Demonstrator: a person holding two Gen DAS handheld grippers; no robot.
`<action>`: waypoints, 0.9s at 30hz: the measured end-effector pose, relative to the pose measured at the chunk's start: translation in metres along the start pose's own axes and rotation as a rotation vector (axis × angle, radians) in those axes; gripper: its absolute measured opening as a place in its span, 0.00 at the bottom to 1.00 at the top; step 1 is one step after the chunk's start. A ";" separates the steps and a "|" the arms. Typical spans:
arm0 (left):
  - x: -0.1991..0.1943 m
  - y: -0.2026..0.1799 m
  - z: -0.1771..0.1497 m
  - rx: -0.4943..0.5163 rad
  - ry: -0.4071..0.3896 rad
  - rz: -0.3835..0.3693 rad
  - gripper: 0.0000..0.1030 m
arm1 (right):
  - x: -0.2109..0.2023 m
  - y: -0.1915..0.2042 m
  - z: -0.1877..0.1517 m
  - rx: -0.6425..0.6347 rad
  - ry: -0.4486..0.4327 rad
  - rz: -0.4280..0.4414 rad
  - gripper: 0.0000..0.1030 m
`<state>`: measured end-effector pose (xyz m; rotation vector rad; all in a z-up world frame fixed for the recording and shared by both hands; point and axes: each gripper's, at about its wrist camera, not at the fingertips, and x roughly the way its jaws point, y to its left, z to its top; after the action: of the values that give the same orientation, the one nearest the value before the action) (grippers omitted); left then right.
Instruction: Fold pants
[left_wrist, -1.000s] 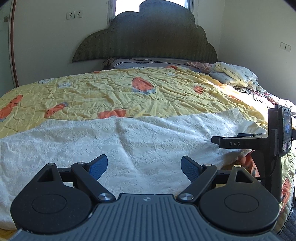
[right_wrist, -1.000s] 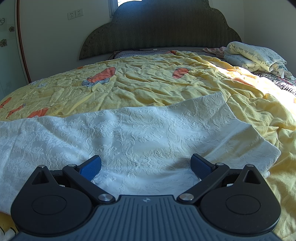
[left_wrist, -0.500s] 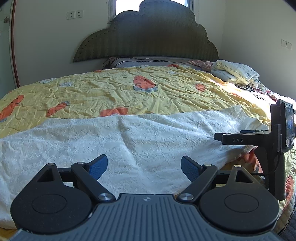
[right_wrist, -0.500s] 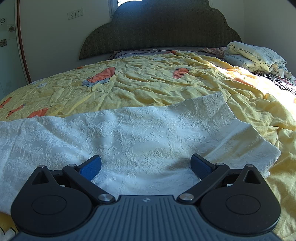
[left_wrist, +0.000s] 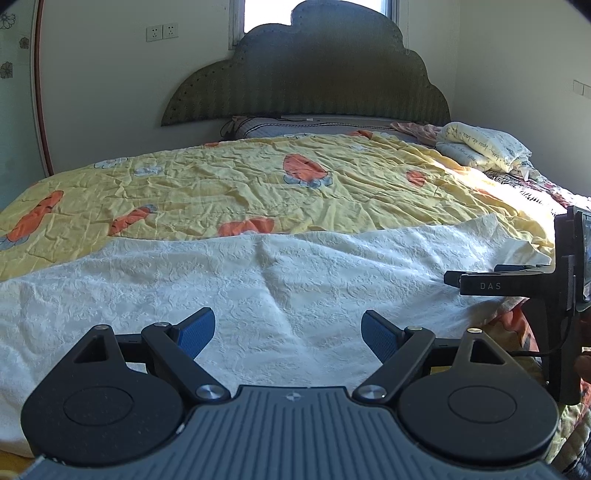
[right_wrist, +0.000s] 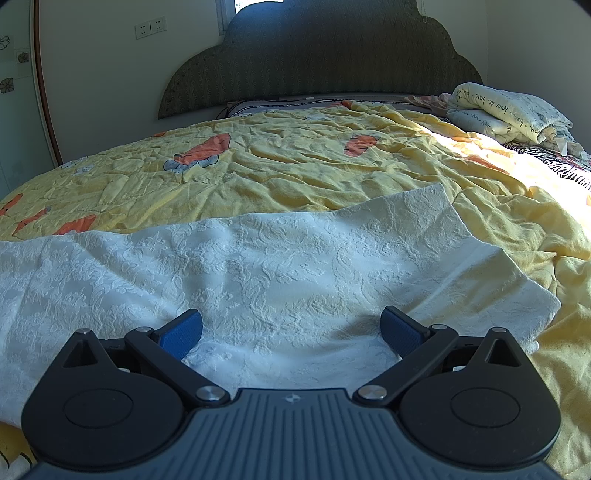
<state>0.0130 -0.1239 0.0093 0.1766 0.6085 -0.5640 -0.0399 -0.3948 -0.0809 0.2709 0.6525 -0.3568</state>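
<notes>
Evidently one white pants, two tools agape.

The pants I see spread across the bed are white with a raised floral, lace-like texture. Under them lies a pale yellow quilt printed with orange carrot shapes and small grey-blue flowers. My left gripper is black with a ribbed grey body, and its pads are bright blue; my right gripper matches, with the same blue pads. The headboard is dark olive green with a fine zigzag weave. A folded cream blanket carries dark handwritten script, and beside it a zebra-striped black-and-white cloth shows. The walls look off-white.
</notes>
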 end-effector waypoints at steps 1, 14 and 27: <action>0.000 0.002 0.000 -0.002 -0.003 0.006 0.86 | 0.000 0.000 0.000 -0.006 0.002 -0.005 1.00; 0.006 0.017 0.000 -0.034 0.026 0.028 0.86 | -0.054 -0.012 -0.007 0.127 -0.164 -0.075 1.00; 0.013 0.008 -0.001 -0.006 0.043 0.014 0.86 | -0.071 -0.088 -0.043 0.573 -0.105 0.109 1.00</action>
<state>0.0261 -0.1227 0.0008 0.1878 0.6500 -0.5458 -0.1513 -0.4427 -0.0804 0.8256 0.4183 -0.4458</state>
